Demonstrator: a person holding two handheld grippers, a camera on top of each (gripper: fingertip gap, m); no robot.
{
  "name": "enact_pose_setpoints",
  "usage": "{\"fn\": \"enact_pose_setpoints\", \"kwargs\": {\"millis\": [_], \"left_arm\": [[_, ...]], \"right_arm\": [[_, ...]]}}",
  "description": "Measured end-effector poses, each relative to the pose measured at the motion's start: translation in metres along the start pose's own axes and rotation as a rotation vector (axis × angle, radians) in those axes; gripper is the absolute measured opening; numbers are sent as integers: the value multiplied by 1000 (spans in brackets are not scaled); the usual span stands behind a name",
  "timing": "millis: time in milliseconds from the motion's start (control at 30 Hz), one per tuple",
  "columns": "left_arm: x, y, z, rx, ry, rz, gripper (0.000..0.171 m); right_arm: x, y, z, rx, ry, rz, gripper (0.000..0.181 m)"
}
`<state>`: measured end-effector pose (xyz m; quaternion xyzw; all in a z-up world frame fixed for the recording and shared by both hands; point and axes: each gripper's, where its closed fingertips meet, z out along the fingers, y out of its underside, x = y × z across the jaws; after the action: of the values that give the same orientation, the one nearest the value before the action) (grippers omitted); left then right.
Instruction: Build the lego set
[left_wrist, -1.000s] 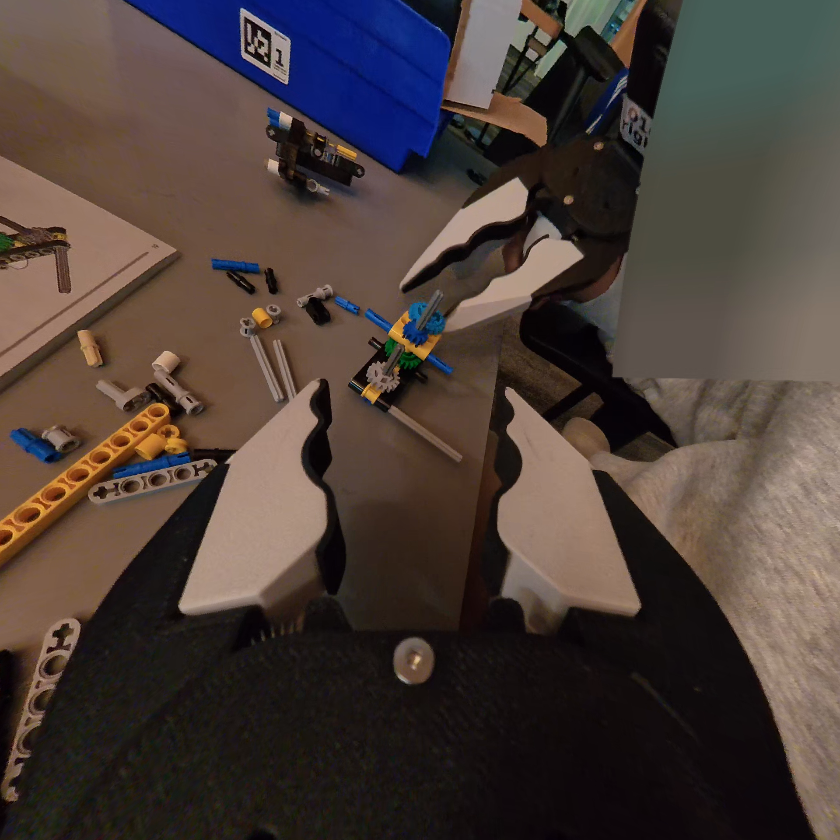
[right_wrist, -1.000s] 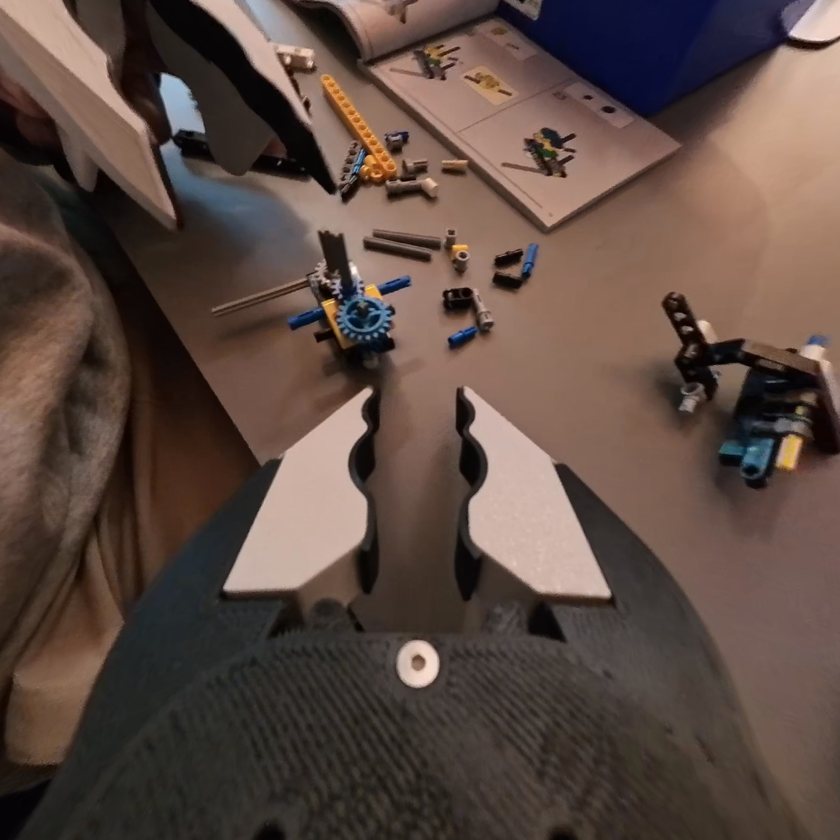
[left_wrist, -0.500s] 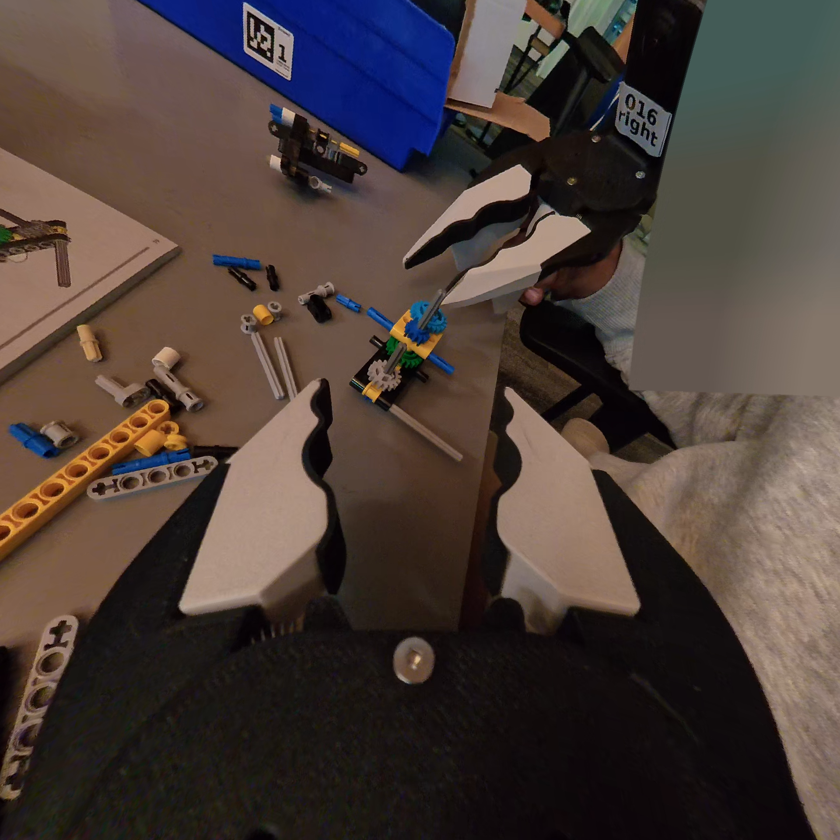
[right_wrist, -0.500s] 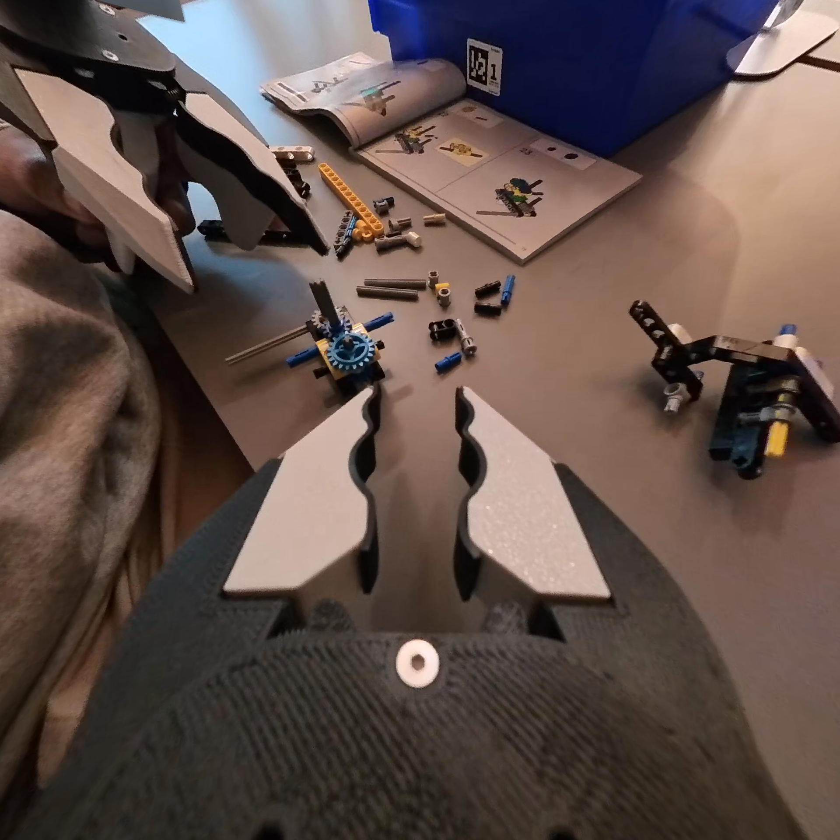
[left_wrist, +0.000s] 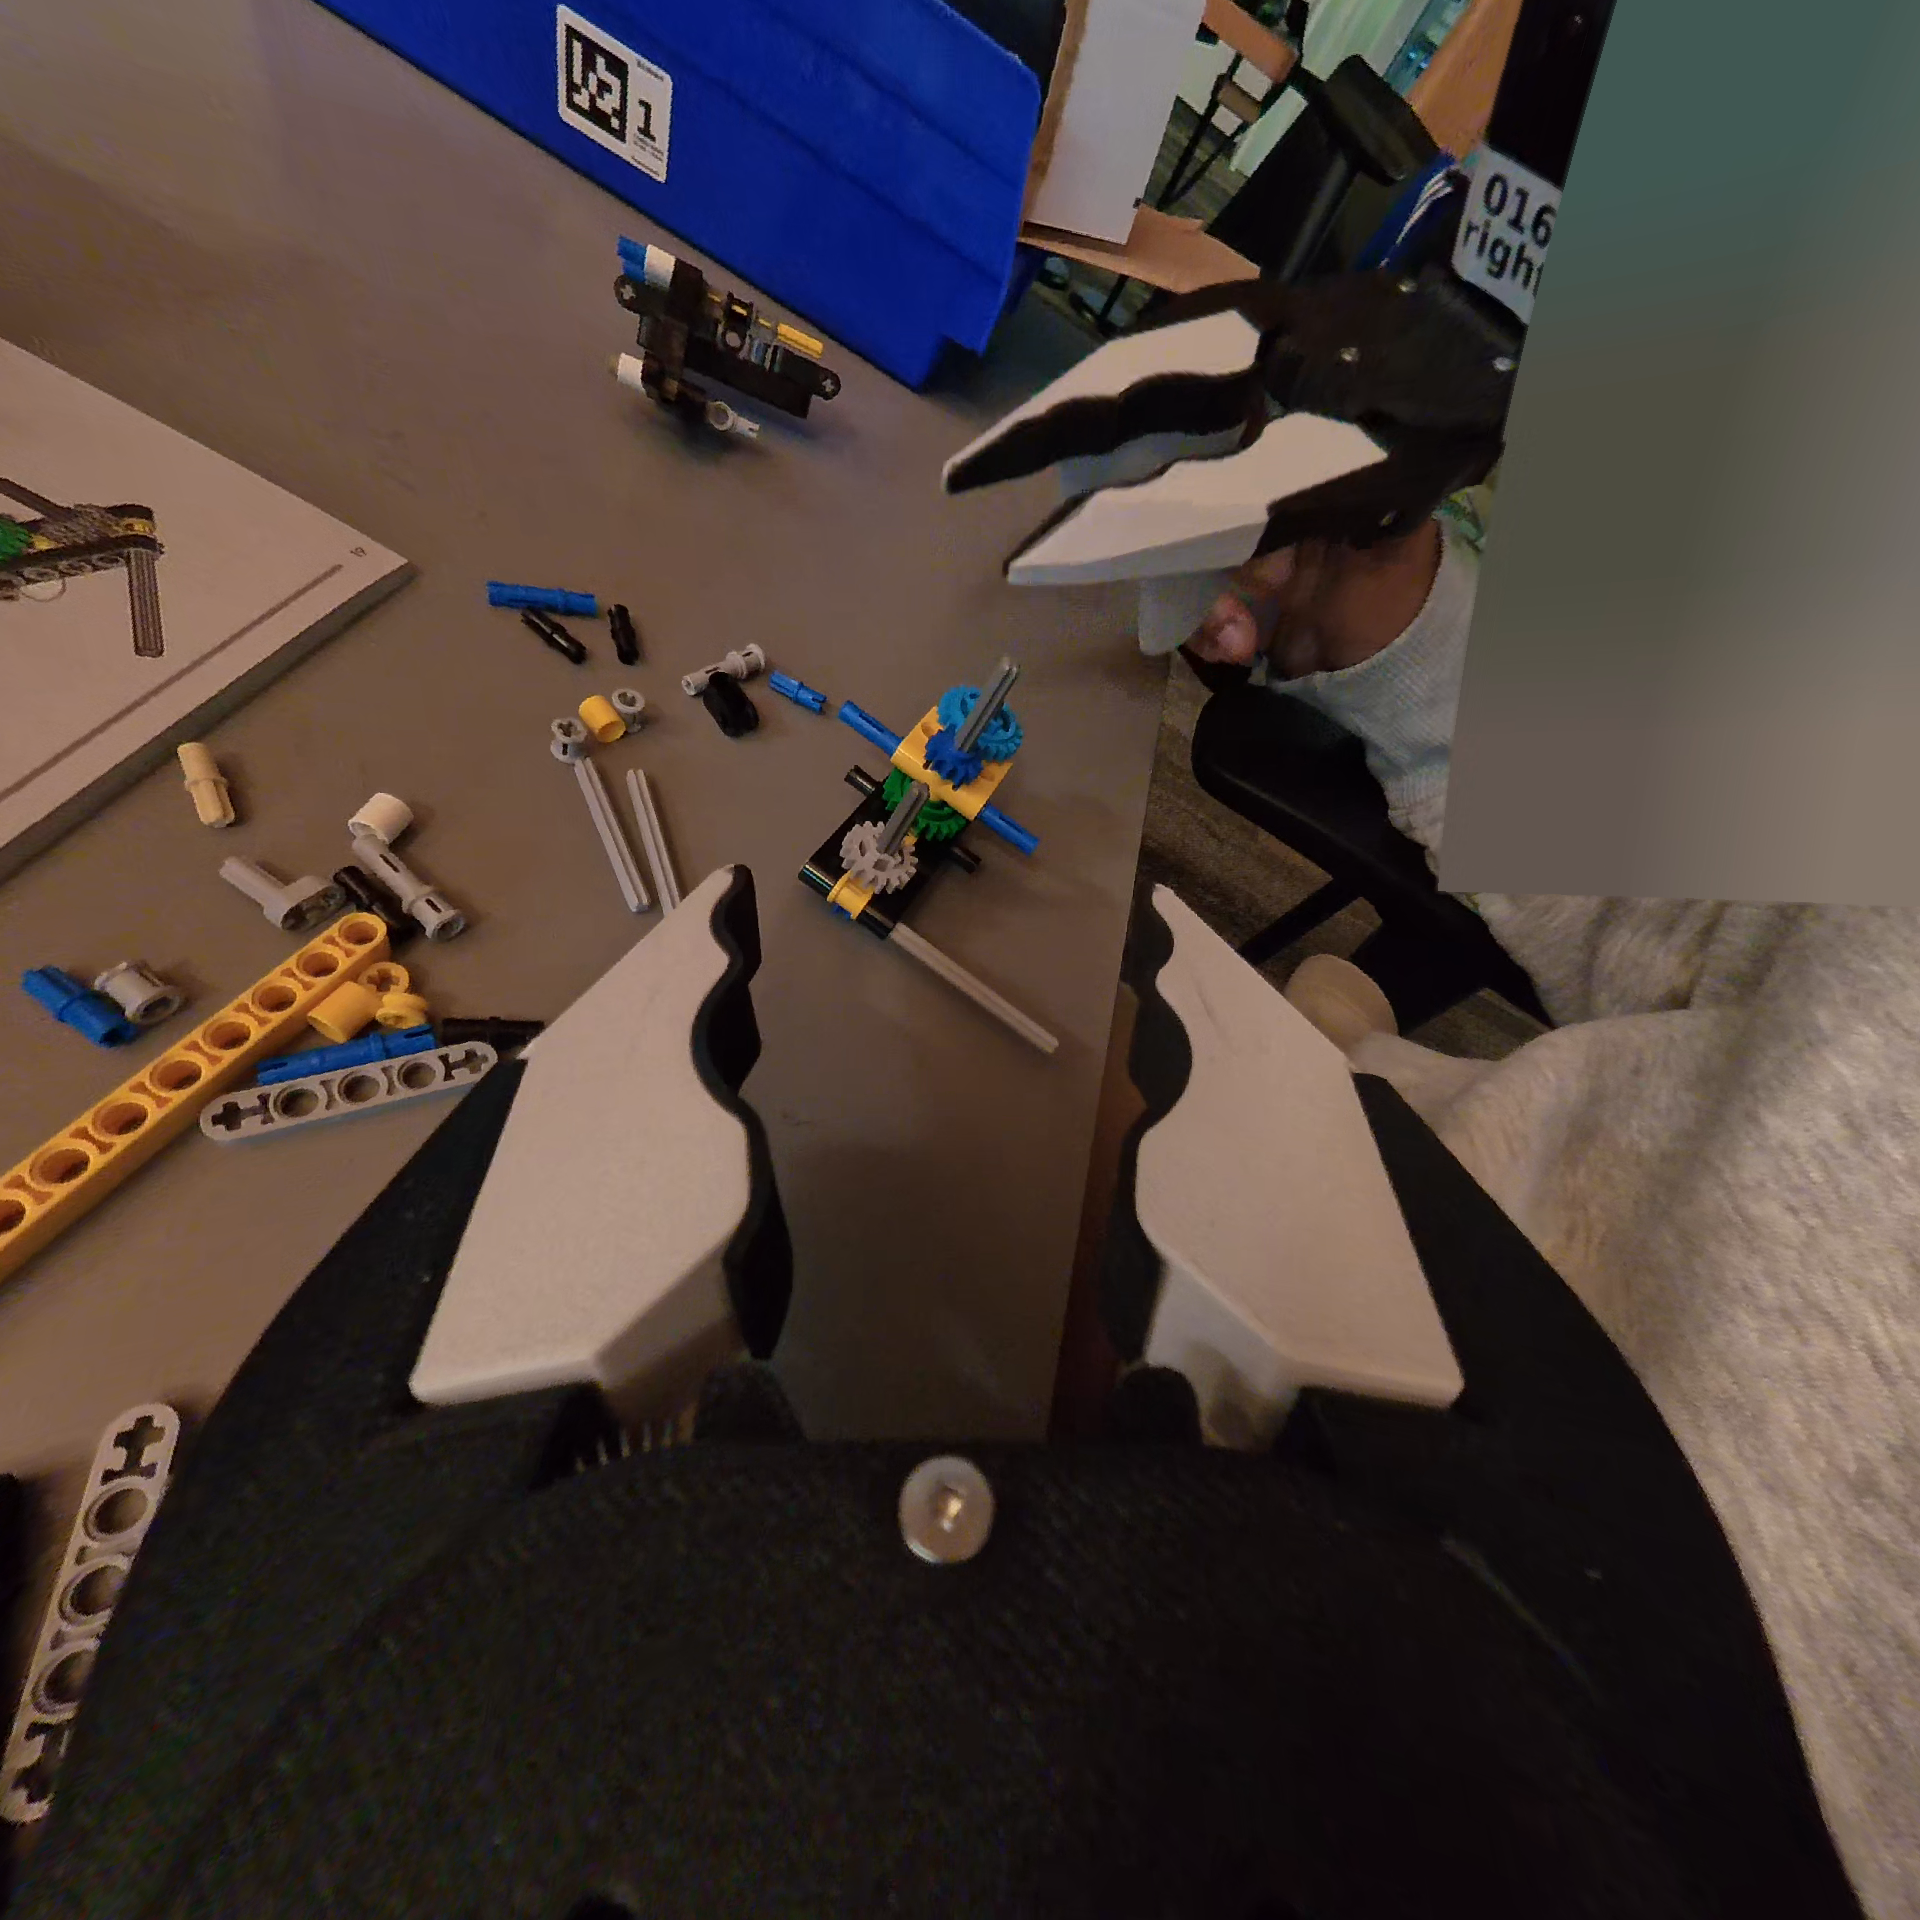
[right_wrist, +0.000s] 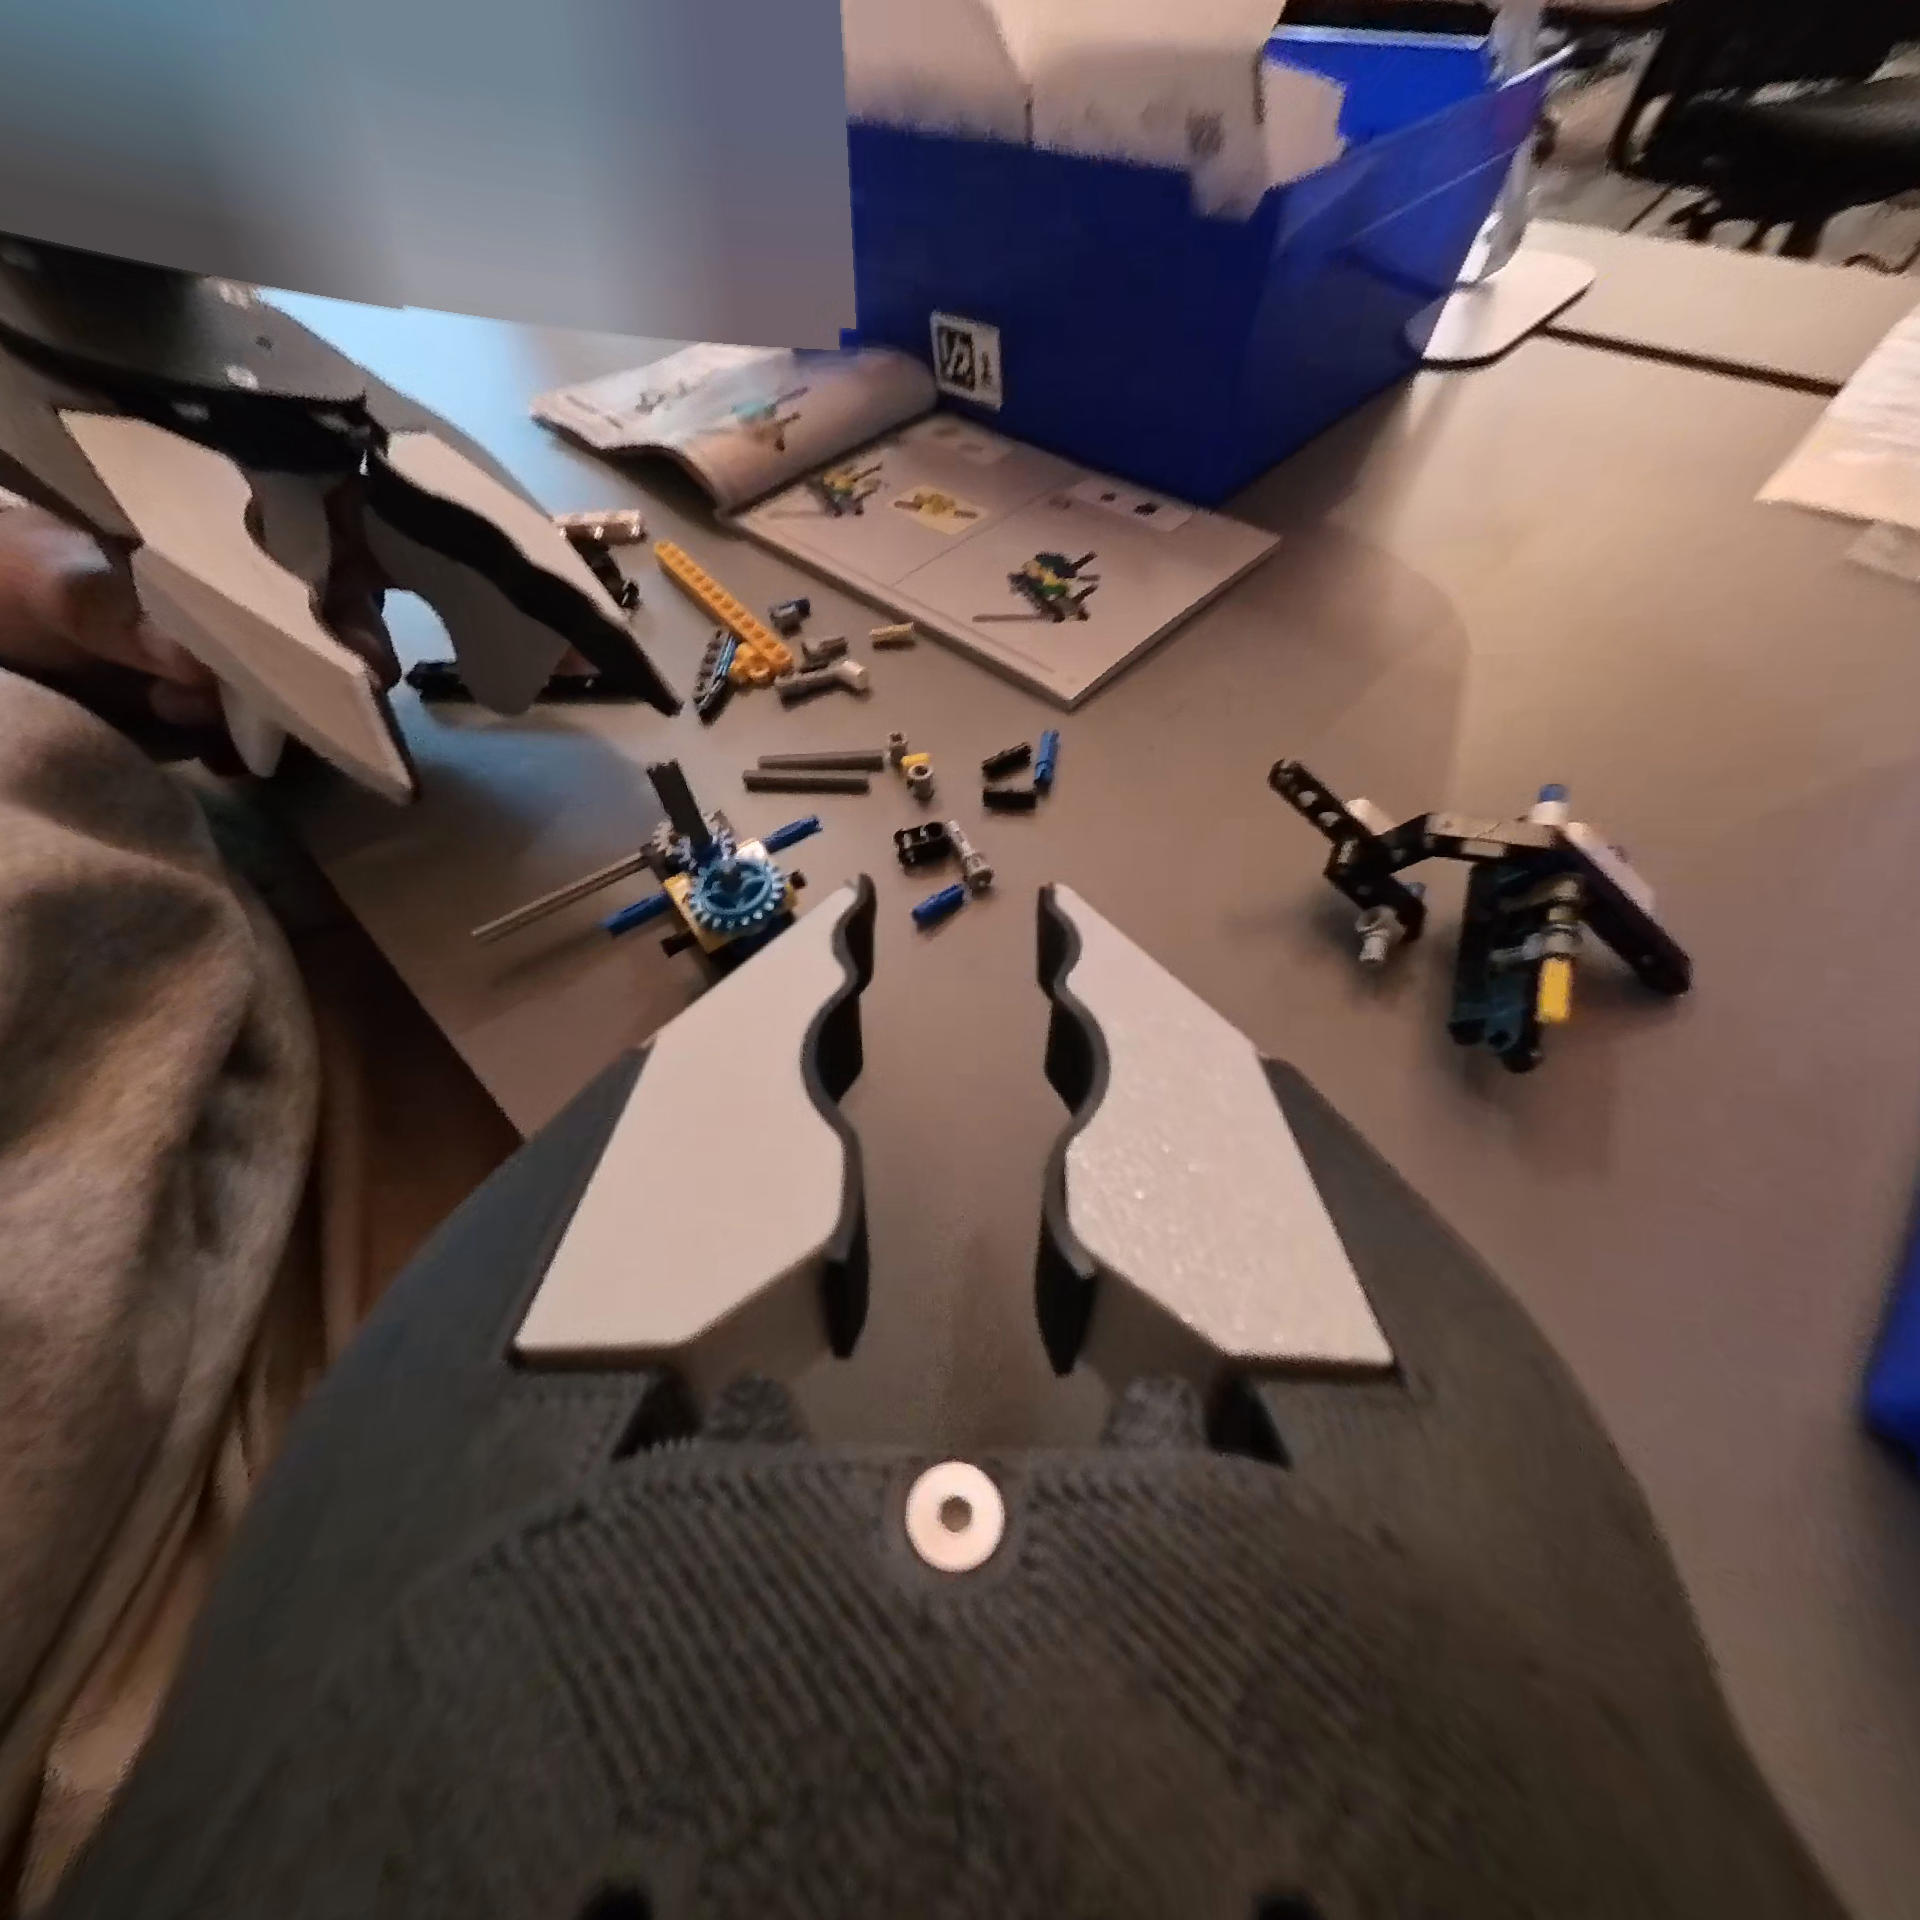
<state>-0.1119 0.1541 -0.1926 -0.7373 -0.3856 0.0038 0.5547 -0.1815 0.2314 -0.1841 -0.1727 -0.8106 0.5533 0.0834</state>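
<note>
A small gear assembly (left_wrist: 925, 800) with blue, green and grey gears on a yellow and black frame stands near the table's front edge; it also shows in the right wrist view (right_wrist: 717, 883). My left gripper (left_wrist: 951, 894) is open and empty, just short of it. My right gripper (right_wrist: 954, 891) is open and empty, raised above the table beside the assembly. In the left wrist view the right gripper (left_wrist: 982, 528) hangs above and beyond the assembly, apart from it. A second black assembly (right_wrist: 1496, 904) lies to the right.
Loose pins, axles and a long yellow beam (left_wrist: 177, 1070) lie scattered left of the gear assembly. An open instruction booklet (right_wrist: 987, 561) and a blue bin (right_wrist: 1143, 312) sit at the back. The table edge (left_wrist: 1138, 935) runs just right of the assembly. A grey sleeve (left_wrist: 1662, 1247) is close. About 11 cm separates my left fingertips from my right.
My right gripper has lifted up and back, away from the gear assembly's upright axle, and its view has tilted up. The left gripper has hardly moved. The assembly stays put.
</note>
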Motion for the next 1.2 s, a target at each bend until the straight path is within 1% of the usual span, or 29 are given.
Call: {"fn": "enact_pose_setpoints", "kwargs": {"millis": [167, 300, 367, 500, 533, 600, 700, 867, 1200], "left_arm": [[0, 0, 0, 0, -1, 0, 70], [0, 0, 0, 0, -2, 1, 70], [0, 0, 0, 0, -2, 0, 70], [0, 0, 0, 0, -2, -1, 70], [-1, 0, 0, 0, -2, -1, 70], [-1, 0, 0, -1, -2, -1, 70], [-1, 0, 0, -1, -1, -3, 70], [-1, 0, 0, 0, 0, -7, 70], [-1, 0, 0, -1, 3, -11, 70]], "right_arm": [[9, -13, -8, 90, 31, 37, 24], [8, -13, -8, 92, 26, 32, 23], [2, -13, -6, 88, 1, 16, 22], [-21, -15, -1, 87, -104, -32, 19], [-29, -15, 1, 87, -137, -43, 16], [-41, -15, 4, 78, -191, -58, 10], [-50, -9, 12, 39, -223, -63, 11], [-49, -3, 19, -7, -195, -66, 11], [-50, 6, 23, -62, -200, -53, 11]]}}
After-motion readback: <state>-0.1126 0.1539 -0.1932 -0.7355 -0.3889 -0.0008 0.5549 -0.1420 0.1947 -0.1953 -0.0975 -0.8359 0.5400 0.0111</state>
